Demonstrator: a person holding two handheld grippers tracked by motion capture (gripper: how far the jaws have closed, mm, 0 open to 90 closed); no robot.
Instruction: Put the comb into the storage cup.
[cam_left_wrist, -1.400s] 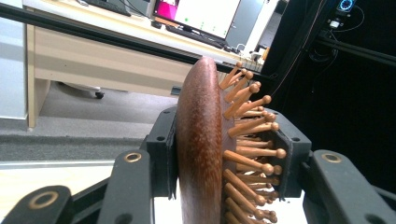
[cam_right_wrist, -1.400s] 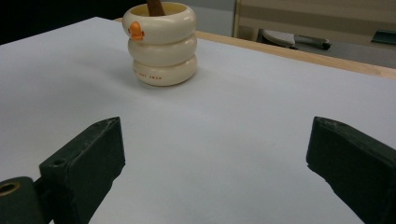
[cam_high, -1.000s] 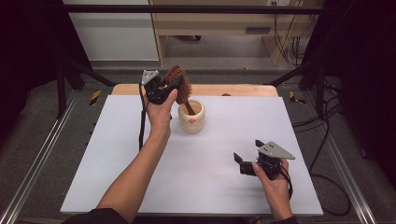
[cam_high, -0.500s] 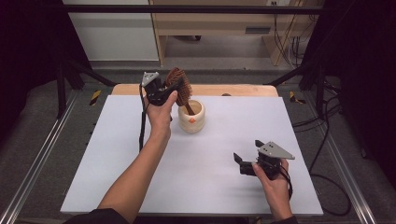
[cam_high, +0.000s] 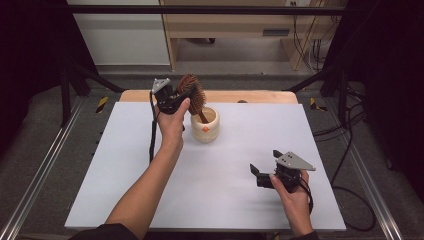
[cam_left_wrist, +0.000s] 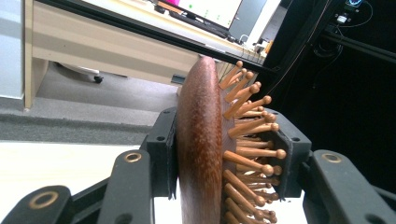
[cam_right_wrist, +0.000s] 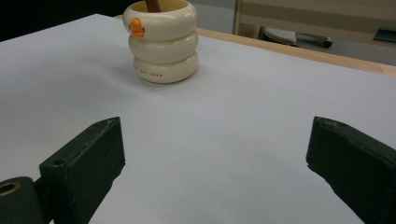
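Left claw clamped on wooden hairbrush head above cream cup, handle inside cup, far counter side, right claw open, near right

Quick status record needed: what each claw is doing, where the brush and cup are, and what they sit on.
left claw: shut on the hairbrush head, one jaw on the wooden back, the other against the bristles
hairbrush: upright, handle down inside the cup
cup: cream, ringed, orange mark on its side; stands on the far middle of the mat
right claw: open, holds nothing, low over the near right of the mat, pointing toward the cup
surface: white mat on a wooden table
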